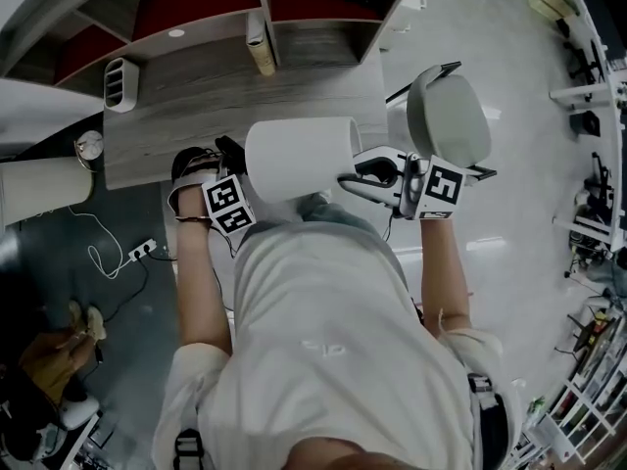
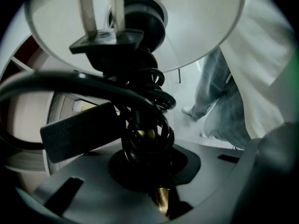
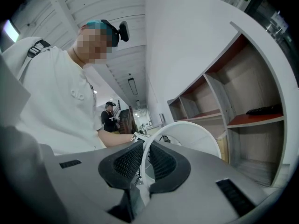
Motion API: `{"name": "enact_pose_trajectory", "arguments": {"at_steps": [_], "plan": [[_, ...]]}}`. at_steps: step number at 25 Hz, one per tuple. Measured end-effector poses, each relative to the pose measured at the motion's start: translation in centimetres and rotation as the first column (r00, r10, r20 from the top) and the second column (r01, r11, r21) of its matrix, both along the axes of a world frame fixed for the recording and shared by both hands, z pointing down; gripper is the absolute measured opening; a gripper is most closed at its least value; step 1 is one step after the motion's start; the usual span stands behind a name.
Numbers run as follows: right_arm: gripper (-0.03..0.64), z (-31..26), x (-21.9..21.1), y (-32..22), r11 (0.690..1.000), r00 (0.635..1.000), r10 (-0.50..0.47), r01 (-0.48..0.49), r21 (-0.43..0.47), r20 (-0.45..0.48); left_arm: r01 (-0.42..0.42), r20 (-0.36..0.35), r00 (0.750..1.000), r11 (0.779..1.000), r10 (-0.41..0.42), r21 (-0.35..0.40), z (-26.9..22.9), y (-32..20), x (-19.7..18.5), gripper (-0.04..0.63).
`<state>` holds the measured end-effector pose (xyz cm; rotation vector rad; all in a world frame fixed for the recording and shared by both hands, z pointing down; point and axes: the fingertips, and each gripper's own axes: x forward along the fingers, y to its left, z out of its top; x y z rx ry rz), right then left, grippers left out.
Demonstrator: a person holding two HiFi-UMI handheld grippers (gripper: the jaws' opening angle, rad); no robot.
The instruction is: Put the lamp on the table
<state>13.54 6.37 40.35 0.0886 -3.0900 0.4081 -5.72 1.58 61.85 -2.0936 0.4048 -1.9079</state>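
Observation:
I hold the lamp level in the air in front of the person, just short of the wood-grain table (image 1: 225, 96). Its white cylindrical shade (image 1: 299, 160) lies on its side between both grippers. My left gripper (image 1: 227, 164) is shut on the lamp's brass stem (image 2: 160, 197), which is wrapped in coiled black cord (image 2: 145, 125); the plug (image 2: 105, 38) sticks up in front of the shade's open underside (image 2: 196, 17). My right gripper (image 1: 377, 171) is shut on the shade's thin white rim (image 3: 187, 127), pinched between the black pads (image 3: 122, 162). The lamp's base is hidden.
A shelf unit with red backing (image 1: 196, 8) stands behind the table. On the table are a white slotted box (image 1: 121, 83) and an upright book (image 1: 260, 52). A round grey chair-like thing (image 1: 449, 116) stands at the right. A second shade (image 1: 39, 189) and a power strip (image 1: 143, 250) are left.

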Motion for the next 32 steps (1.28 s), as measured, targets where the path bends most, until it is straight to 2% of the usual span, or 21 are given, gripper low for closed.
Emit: {"name": "enact_pose_trajectory", "arguments": {"at_steps": [8,15,24,32], "plan": [[0.061,0.9,2.1,-2.1,1.000,1.000,-0.016,0.016,-0.008,-0.022,0.034,-0.020,0.999,0.999,-0.034,-0.028,1.6,-1.1,2.4,0.061],[0.061,1.3,2.0,-4.4,0.999,0.997,0.032,-0.034,-0.035,-0.077,0.003,-0.059,0.998,0.998,-0.006,-0.058,3.3,-3.4,3.5,0.061],[0.063,2.3,-0.3,-7.3,0.986,0.972,0.151,-0.162,-0.049,-0.180,-0.109,-0.144,0.985,0.989,0.094,-0.098,6.3,-7.2,4.0,0.061],[0.061,3.6,-2.8,-10.2,0.966,0.931,0.234,-0.256,-0.045,-0.281,-0.213,-0.220,0.958,0.970,0.183,-0.121,9.4,-11.0,4.8,0.061]]}}
